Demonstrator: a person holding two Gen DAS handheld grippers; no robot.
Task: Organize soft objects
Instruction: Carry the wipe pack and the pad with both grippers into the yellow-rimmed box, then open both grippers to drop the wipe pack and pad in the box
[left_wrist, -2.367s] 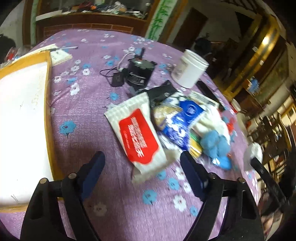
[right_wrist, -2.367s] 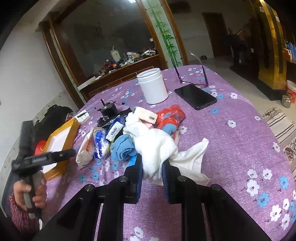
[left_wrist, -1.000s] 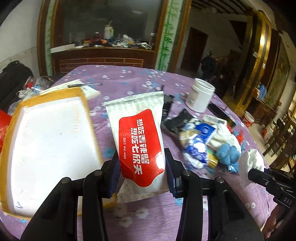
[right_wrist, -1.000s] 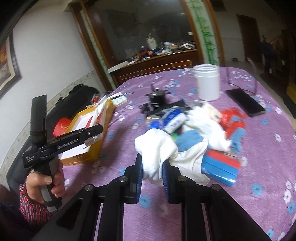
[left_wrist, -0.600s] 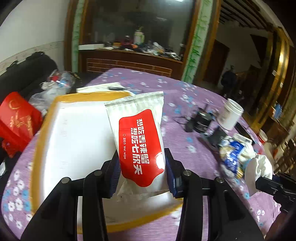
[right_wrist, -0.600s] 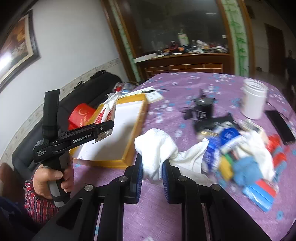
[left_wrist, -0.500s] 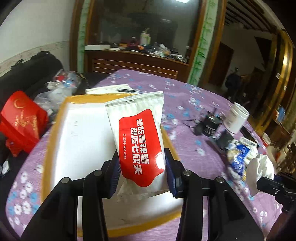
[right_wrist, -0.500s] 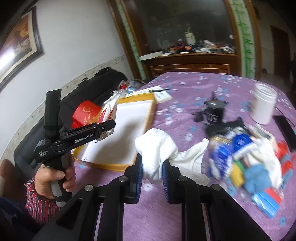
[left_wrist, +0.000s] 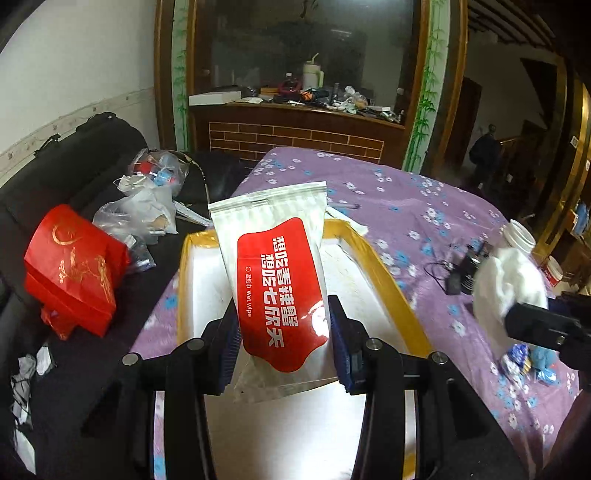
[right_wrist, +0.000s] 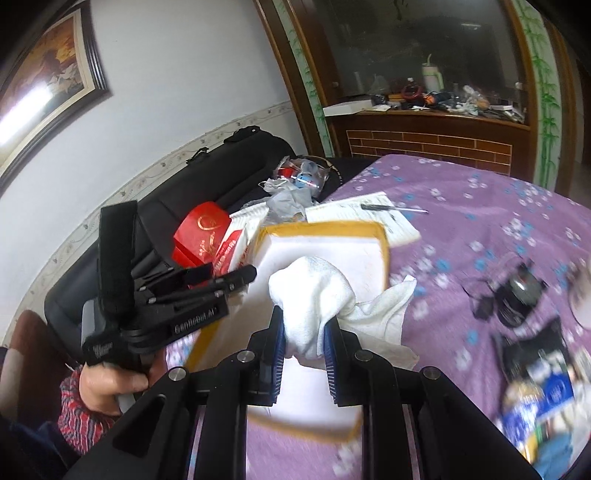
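Left gripper (left_wrist: 282, 347) tight on wet-wipe pack (left_wrist: 277, 284) (above tray (left_wrist: 384, 266)) — right gripper (right_wrist: 303, 354) on white towel (right_wrist: 317, 295).

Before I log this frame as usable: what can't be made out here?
- Tray floor, left wrist view: mostly hidden by the wipes pack.
- Pile, right wrist view: motion-blurred, items unreadable.
- Tray's near rim, right wrist view: hidden behind right gripper and towel.

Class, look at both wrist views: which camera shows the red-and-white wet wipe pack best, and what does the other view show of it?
The left wrist view: the wet wipe pack fills the centre, label readable, clamped in the left gripper above the tray. The right wrist view shows only its edge-on sliver beyond that gripper.
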